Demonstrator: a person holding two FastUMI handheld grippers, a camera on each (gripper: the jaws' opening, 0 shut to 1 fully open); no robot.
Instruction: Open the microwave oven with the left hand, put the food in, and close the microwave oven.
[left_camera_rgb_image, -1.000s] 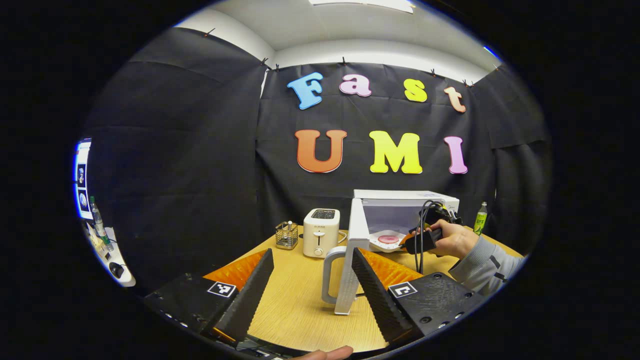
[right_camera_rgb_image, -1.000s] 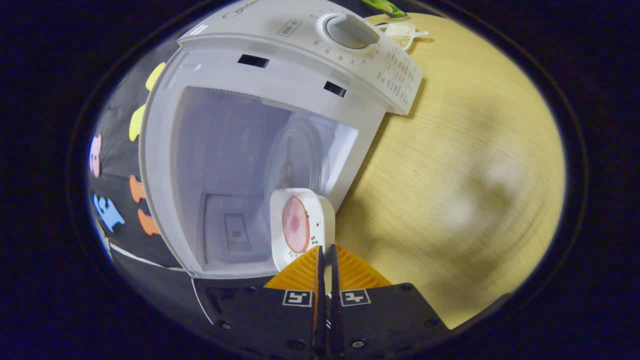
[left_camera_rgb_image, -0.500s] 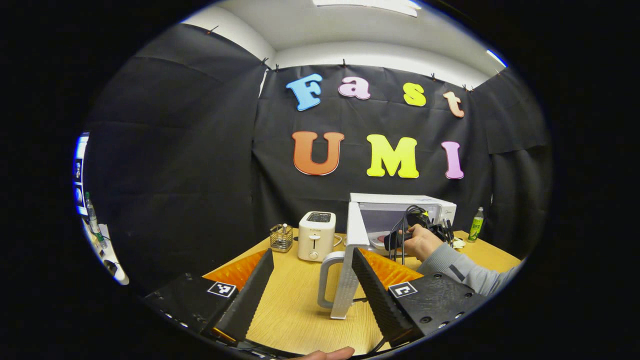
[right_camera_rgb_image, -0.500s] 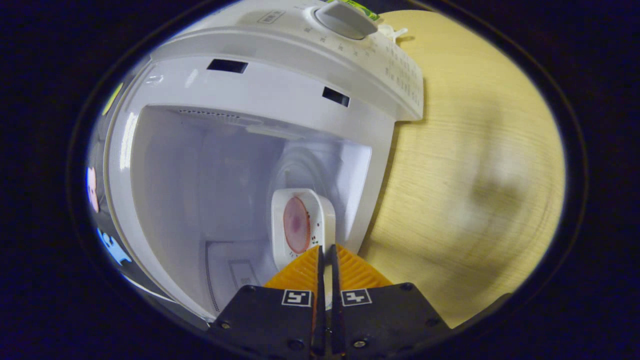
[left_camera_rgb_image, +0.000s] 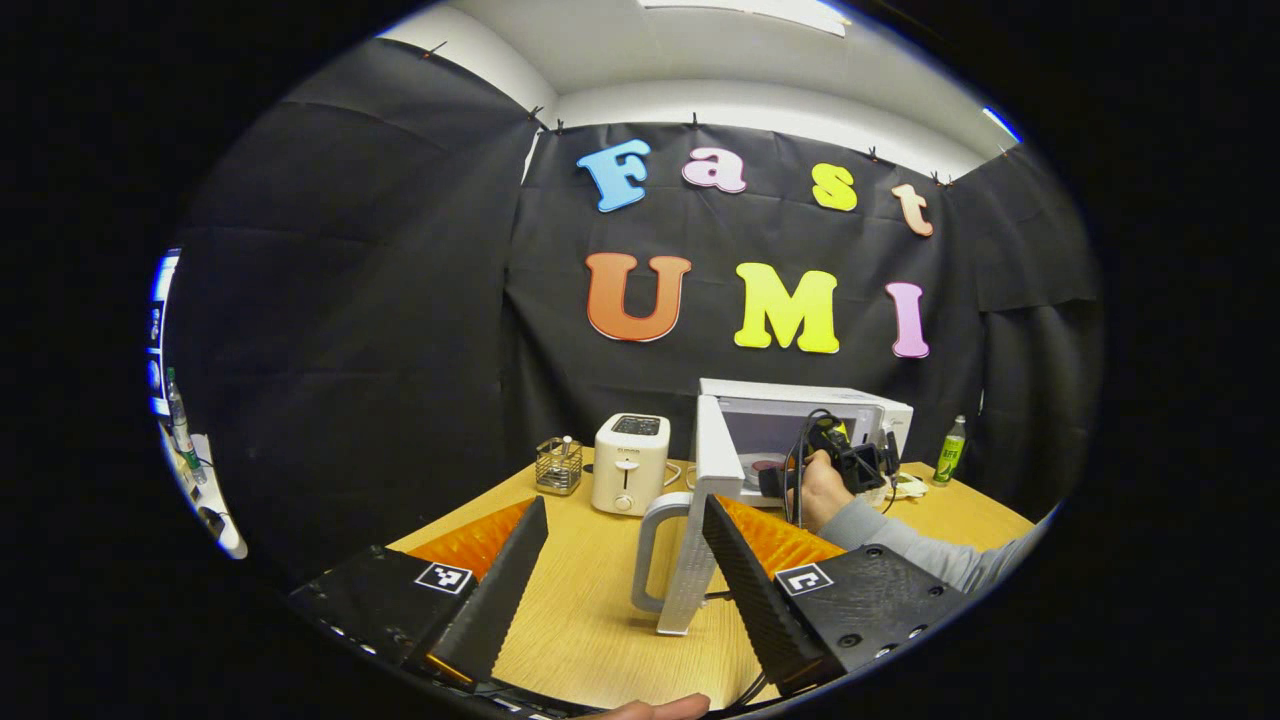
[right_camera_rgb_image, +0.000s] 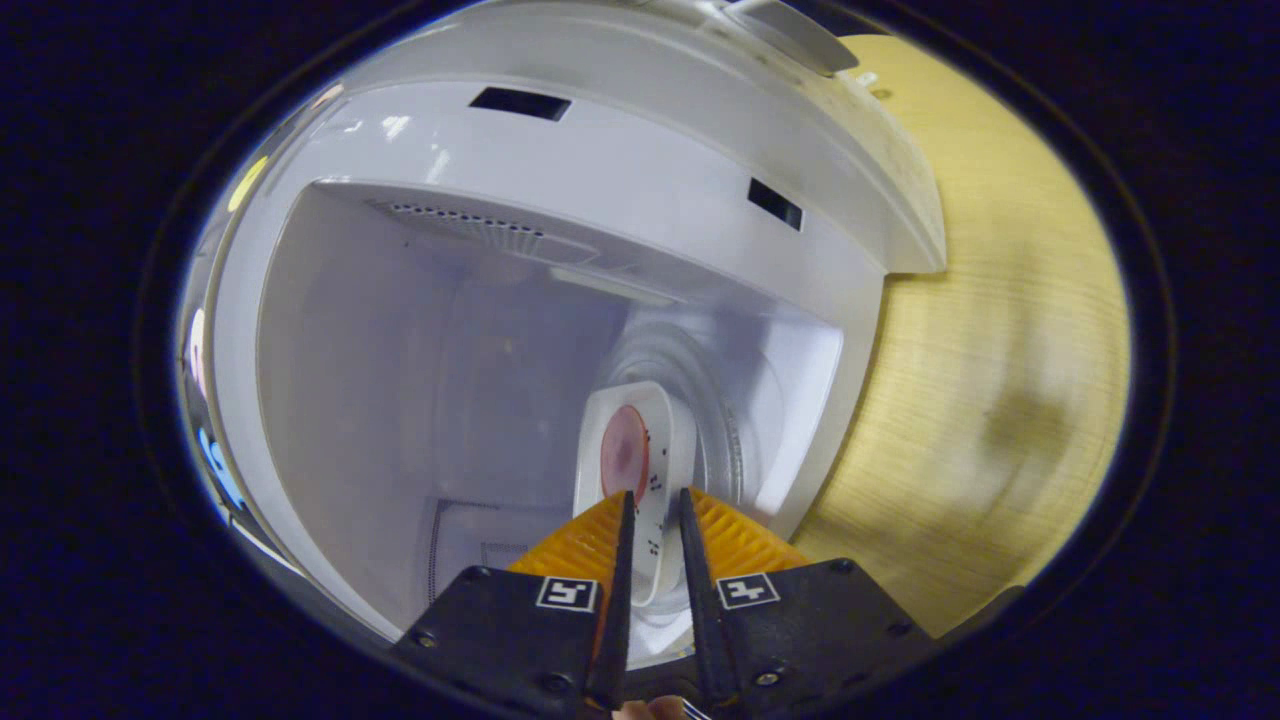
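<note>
The white microwave stands at the back of the table, its door swung wide open toward me. My left gripper hangs open and empty in front of the door's handle. In the right gripper view I look into the microwave cavity. A white plate carrying a pink slice of food lies on the glass turntable. My right gripper straddles the plate's near rim with its fingers slightly parted. A hand holds that right gripper inside the oven.
A white toaster and a small wire basket stand left of the microwave. A green bottle is at its right. The wooden table stretches toward me, and also shows beside the oven.
The right gripper carried the plate deeper into the cavity onto the turntable, and its fingers have parted from a tight grip. The left gripper stayed open and barely shifted.
</note>
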